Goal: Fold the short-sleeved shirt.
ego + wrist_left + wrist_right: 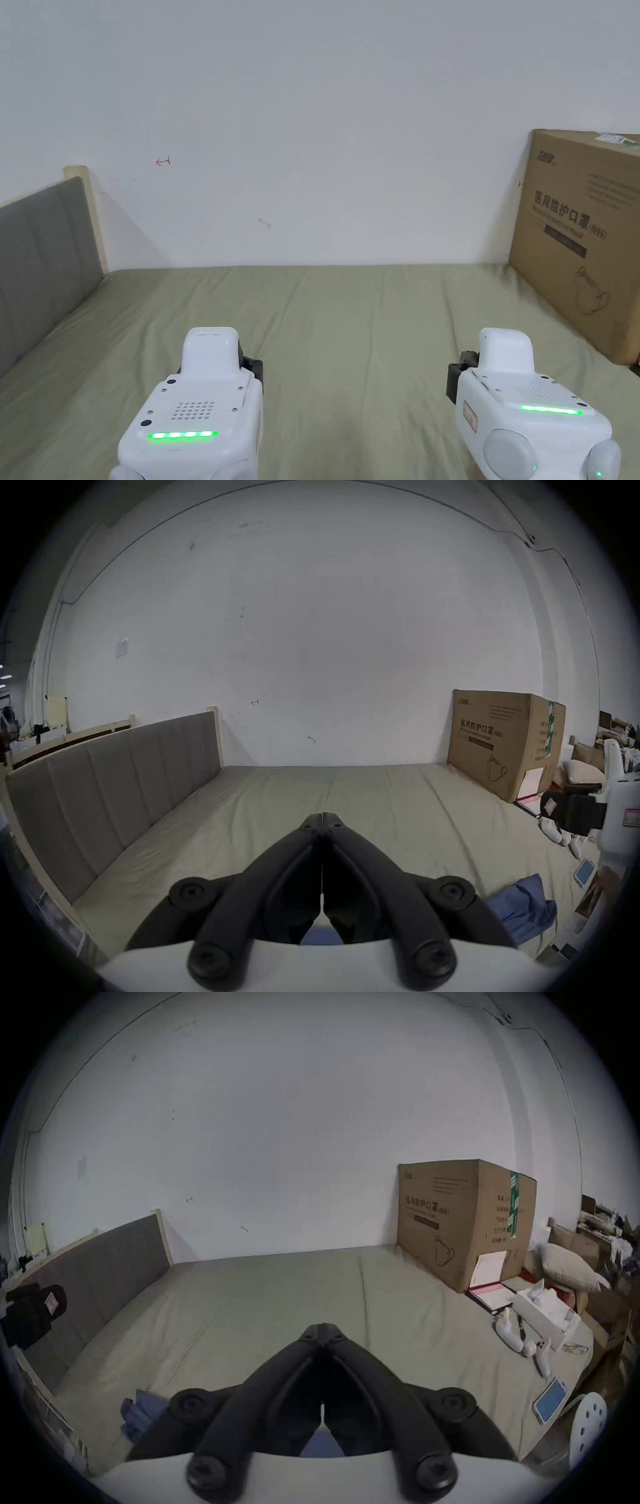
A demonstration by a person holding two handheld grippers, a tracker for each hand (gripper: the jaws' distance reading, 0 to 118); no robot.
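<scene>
1. Headboard (44,262): grey, at the left edge of the bed (350,312).
2. Left gripper (322,815): raised above the sheet, jaws together, nothing between them.
3. Shirt (523,913): blue, crumpled at the near edge, between the grippers.
4. Right gripper (322,1325): jaws together, empty.
5. Cardboard box (584,237): upright against the wall, far right.

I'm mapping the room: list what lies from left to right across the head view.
Grey headboard → left gripper → right gripper → cardboard box, all on or beside the green bed sheet.
</scene>
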